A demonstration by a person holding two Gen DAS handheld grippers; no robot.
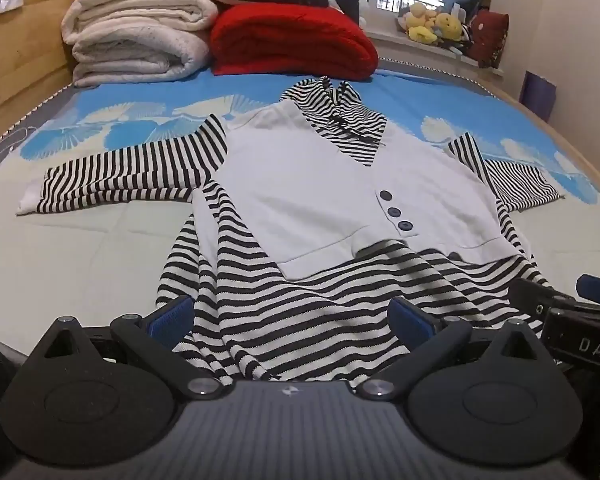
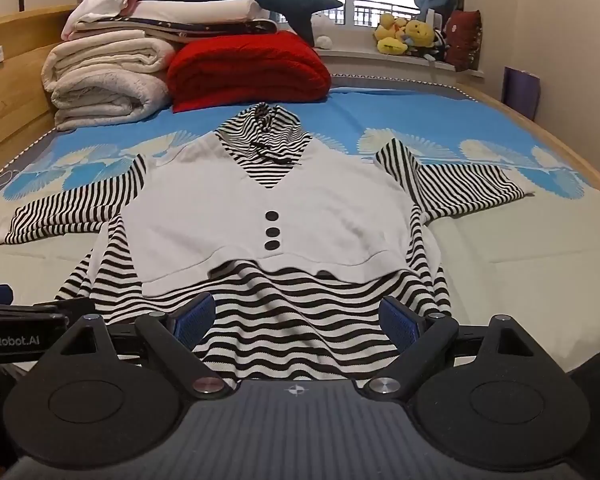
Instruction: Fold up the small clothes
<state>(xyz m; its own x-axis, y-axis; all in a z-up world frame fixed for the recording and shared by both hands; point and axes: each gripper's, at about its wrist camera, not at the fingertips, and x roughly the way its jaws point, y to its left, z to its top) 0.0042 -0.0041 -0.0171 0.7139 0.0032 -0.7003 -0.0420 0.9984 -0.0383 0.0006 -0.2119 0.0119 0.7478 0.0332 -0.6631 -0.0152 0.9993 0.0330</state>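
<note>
Striped dress spread flat on bed, sleeves out at 9 and 3 o'clock: ready for folding. Left gripper and right gripper over hem at 6 o'clock, jaws wide, holding nothing.

A home bedroom: bed, folded blankets, plush toys.
</note>
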